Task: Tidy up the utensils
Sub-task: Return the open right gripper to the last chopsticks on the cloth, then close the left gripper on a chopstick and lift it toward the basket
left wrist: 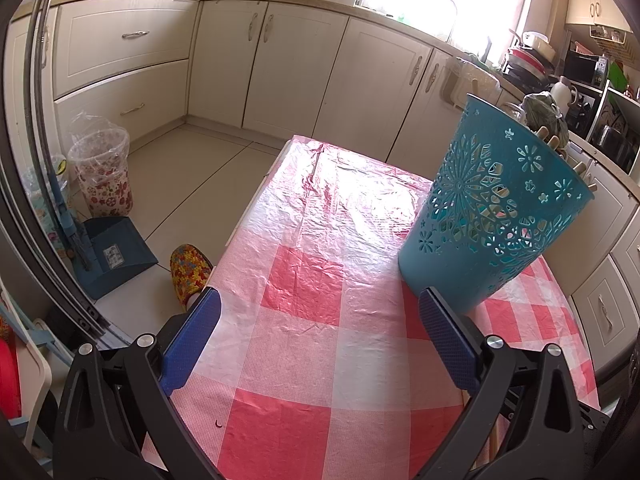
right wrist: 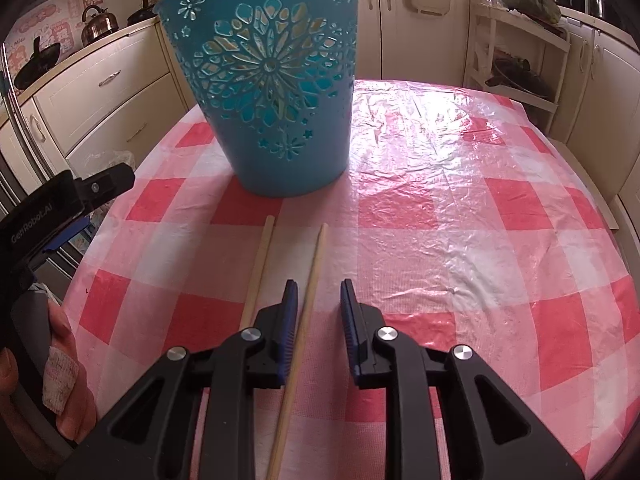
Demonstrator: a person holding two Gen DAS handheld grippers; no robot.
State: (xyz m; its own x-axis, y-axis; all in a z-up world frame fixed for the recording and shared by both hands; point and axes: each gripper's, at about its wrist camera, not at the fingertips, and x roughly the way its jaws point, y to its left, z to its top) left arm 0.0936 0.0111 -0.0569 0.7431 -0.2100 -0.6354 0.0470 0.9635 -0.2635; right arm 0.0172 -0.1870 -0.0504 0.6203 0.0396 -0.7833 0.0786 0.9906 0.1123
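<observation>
A teal cut-out basket (right wrist: 276, 92) stands upright on a table covered with a pink and white checked cloth (right wrist: 460, 208), and wooden handles (left wrist: 554, 142) poke above its far rim in the left wrist view. Two chopsticks lie on the cloth just in front of the basket, side by side but apart, both pointing toward it. The right gripper (right wrist: 319, 294) sits low over the cloth with its jaws narrowed but not closed; the right chopstick (right wrist: 310, 304) runs up between them, close against the left pad, with a clear gap to the other pad, so it is not pinched. The left chopstick (right wrist: 258, 268) lies just outside that gripper. The left gripper (left wrist: 320, 300) hangs over bare cloth with its jaws wide and nothing between them, its right fingertip near the foot of the basket. A hand (right wrist: 68, 368) with a bandaged finger holds it.
</observation>
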